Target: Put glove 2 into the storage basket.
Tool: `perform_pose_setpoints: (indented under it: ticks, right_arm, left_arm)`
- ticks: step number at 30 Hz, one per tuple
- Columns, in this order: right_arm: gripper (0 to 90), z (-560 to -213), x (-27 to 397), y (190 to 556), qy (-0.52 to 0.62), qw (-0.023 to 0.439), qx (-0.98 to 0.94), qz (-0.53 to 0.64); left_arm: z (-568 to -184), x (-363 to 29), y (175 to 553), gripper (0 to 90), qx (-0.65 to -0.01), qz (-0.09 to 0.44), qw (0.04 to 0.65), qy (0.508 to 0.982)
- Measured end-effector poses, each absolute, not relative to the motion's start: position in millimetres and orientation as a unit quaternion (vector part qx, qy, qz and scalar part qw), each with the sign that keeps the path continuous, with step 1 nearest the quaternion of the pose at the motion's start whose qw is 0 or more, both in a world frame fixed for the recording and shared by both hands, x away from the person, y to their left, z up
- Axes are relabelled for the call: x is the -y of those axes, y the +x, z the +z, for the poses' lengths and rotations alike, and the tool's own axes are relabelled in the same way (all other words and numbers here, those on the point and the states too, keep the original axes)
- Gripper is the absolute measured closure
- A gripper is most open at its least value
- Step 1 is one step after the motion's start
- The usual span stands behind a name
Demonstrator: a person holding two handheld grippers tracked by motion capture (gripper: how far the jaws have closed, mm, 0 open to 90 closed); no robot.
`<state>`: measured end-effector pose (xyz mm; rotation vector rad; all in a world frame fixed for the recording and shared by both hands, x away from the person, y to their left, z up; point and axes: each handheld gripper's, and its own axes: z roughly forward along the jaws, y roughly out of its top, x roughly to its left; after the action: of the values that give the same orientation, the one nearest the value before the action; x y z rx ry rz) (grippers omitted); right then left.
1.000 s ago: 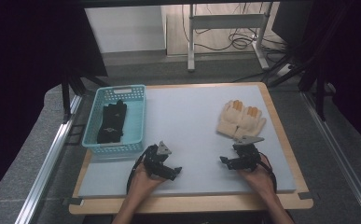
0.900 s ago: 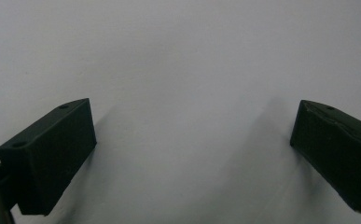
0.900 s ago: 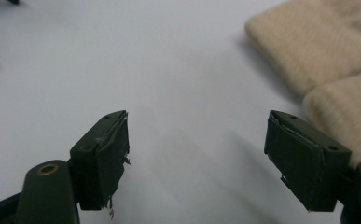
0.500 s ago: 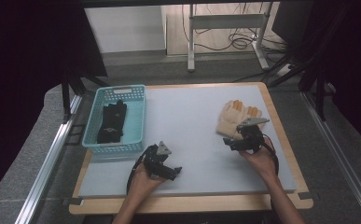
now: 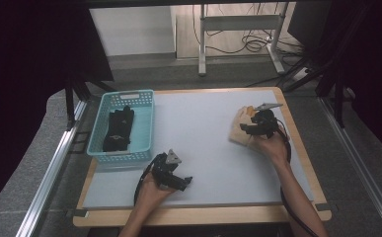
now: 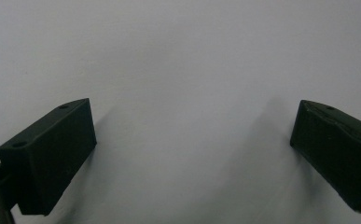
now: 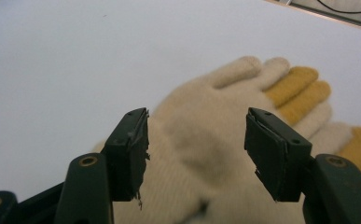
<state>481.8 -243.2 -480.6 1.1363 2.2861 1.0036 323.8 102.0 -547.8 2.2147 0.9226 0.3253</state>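
A pair of cream knit gloves (image 5: 239, 132) with yellow fingertips lies on the white mat at the right. In the right gripper view the top glove (image 7: 206, 112) lies palm-flat, and the yellow fingers of the one beneath (image 7: 304, 91) stick out beside it. My right gripper (image 5: 245, 129) hovers over the glove's cuff end. Its jaws have just been closing, but they stand apart on either side of the glove (image 7: 194, 149) and the pads do not press on it. My left gripper (image 5: 182, 181) rests open near the front of the mat, with bare mat between its jaws (image 6: 192, 140).
A teal plastic basket (image 5: 144, 98) stands at the mat's left and holds black gloves (image 5: 118, 129). The wooden table edge (image 5: 297, 133) runs just right of the cream gloves. White mat (image 5: 198, 128) spreads between the basket and the gloves.
My right hand has moved away from the front edge, up to the cream gloves, and its jaws stand narrower. The left hand has stayed put.
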Motion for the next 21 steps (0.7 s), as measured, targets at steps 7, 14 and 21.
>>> perform_pose_setpoints:
  ticks: [7, 14, 21]
  right_arm:
    - [25.8, -495, 233, 512, 0.436, 0.185, -0.813, 0.338]
    - [26.7, -513, 230, 525, 0.438, 0.196, -0.822, 0.307]
    - [53.4, -511, 232, 526, 0.430, 0.209, -0.829, 0.291]
  left_arm:
    - [-548, -102, 324, 0.4, -0.356, 0.126, 0.352, 0.857]
    - [-548, -102, 324, 0.4, -0.357, 0.126, 0.353, 0.856]
    - [-548, -102, 324, 0.4, -0.355, 0.126, 0.351, 0.857]
